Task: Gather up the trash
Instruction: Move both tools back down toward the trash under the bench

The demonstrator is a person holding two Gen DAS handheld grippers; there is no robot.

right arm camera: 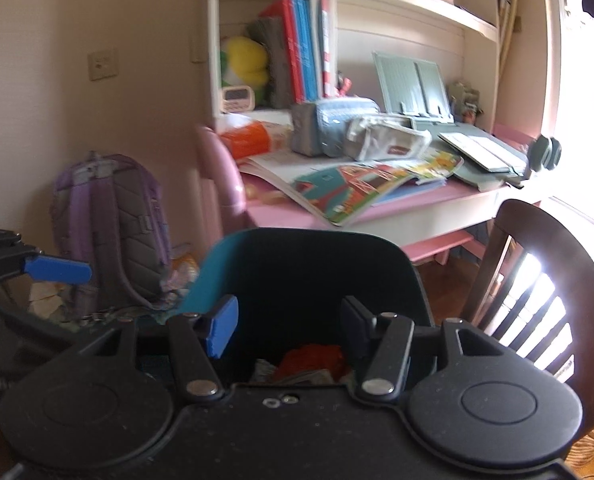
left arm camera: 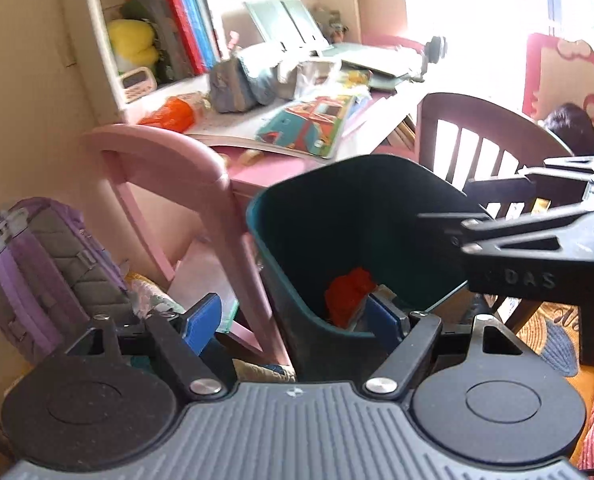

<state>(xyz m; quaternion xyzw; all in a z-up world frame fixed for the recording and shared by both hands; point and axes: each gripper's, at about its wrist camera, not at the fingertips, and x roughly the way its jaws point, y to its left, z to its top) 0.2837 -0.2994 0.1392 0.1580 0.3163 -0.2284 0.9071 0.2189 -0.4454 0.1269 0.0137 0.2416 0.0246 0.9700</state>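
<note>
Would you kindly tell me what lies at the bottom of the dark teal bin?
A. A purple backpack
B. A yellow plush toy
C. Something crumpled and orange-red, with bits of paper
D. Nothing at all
C: looking down into the bin, a crumpled orange-red piece sits at the bottom, with pale paper scraps beside it in the right wrist view.

The bin [left arm camera: 361, 216] stands open-mouthed; the upper part of its inside is free above the trash [left arm camera: 351, 296] lying at the bottom. Pink chair [left arm camera: 169, 168] crowds its left side, dark chair [left arm camera: 493, 140] its right, the desk [right arm camera: 377, 220] edge close behind (cluttered with books). A backpack [left arm camera: 45, 264] blocks the floor farther left.
</note>
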